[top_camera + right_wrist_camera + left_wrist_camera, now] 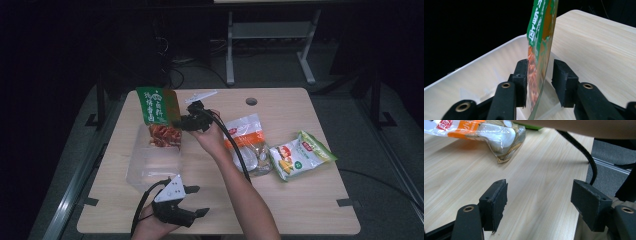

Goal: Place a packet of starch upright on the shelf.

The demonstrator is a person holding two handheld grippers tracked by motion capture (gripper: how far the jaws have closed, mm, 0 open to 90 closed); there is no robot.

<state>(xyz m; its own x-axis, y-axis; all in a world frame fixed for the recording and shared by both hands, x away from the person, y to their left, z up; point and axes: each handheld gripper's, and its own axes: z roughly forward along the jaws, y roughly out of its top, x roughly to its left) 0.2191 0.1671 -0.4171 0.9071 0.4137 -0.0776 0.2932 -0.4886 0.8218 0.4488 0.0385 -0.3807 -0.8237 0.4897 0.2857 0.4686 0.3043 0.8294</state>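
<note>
Standing upright in the clear plastic bin [150,167], the green snack packet [158,106] rises above the bin's far rim, its red contents showing low down. Near the bin's front right corner, the left gripper [192,200] rests on the table [300,200] with its jaws spread wide and nothing between them. Just right of the bin's far end, the right gripper [176,122] has its jaws around the packet's edge; in the right gripper view the packet [540,50] touches one pad and stands clear of the other. Farther right of the bin lie a clear orange-striped packet [248,142] and a yellow-green packet [300,155].
</note>
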